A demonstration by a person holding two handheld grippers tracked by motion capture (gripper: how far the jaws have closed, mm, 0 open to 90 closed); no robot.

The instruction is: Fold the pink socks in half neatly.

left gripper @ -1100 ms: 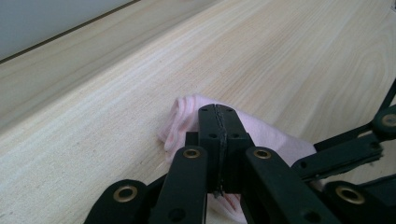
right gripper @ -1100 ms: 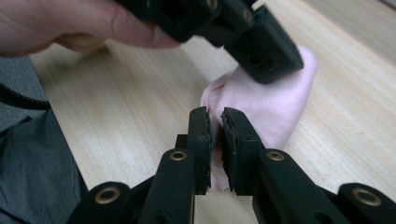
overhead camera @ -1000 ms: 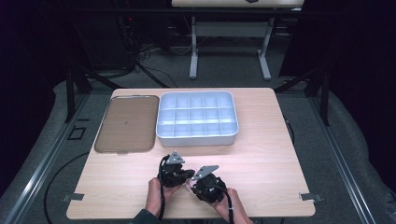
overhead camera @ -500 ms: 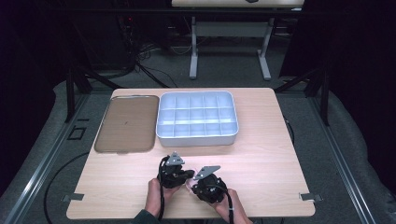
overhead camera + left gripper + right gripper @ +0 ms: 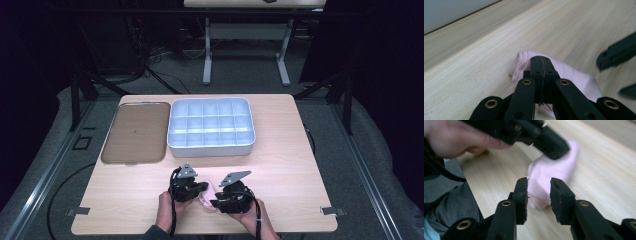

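Little has moved in the last second: both hands stay low at the counter's (image 5: 280, 150) near edge. The left tongs (image 5: 540, 61) remain clamped on the pink cloth (image 5: 549, 173) lying there, while the right tongs (image 5: 538, 185) stand narrowly open around its other end, seemingly about to pinch. Beyond, the divided tray (image 5: 210, 126) waits.

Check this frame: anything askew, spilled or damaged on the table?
Nothing stands out. The divided tray and brown lid sit square; the left gripper pinches a crumpled pink cloth, and the right gripper is open around its end.
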